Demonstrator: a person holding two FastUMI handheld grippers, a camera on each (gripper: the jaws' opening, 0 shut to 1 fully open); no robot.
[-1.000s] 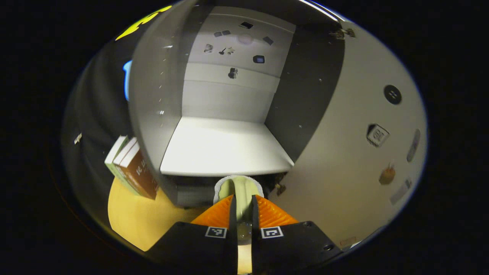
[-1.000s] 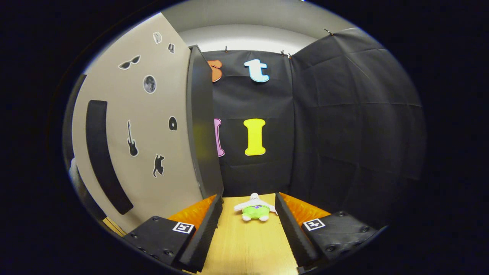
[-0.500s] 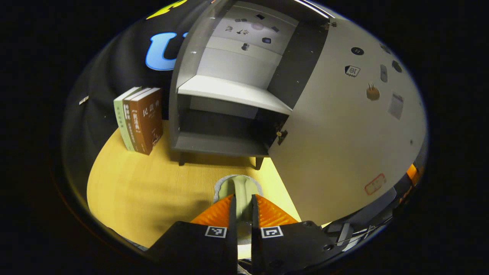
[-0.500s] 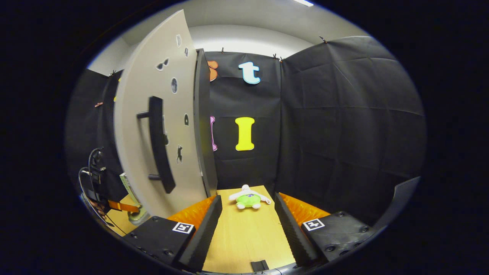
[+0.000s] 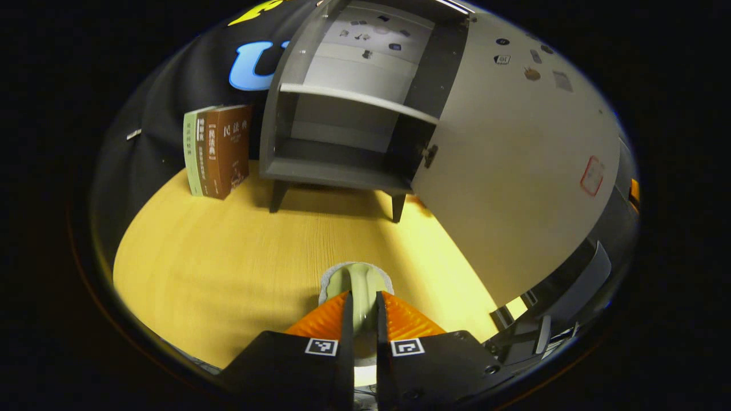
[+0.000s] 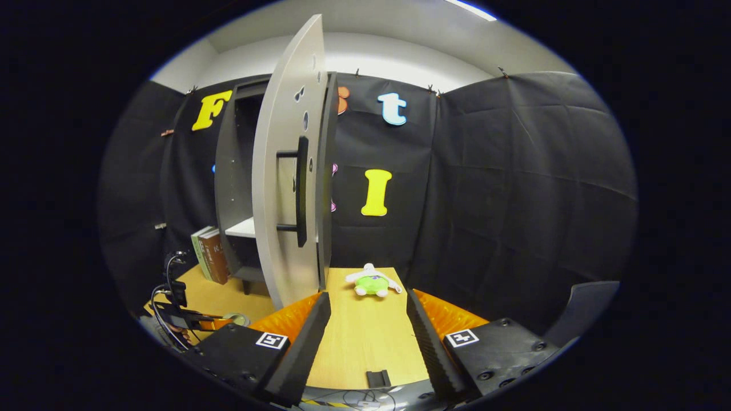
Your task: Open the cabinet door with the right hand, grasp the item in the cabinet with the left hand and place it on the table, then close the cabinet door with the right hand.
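I see black cloth walls (image 6: 514,188) closing the booth on three sides, creased in a grid of folds and clipped along the top edge. Above them runs a pale wall band (image 6: 388,57) under a grey ceiling, with a bright light strip (image 6: 464,8) at its upper edge. The desk (image 5: 228,257) is light yellow wood, lit warmly near me. Books (image 5: 219,149) stand upright against the cloth.
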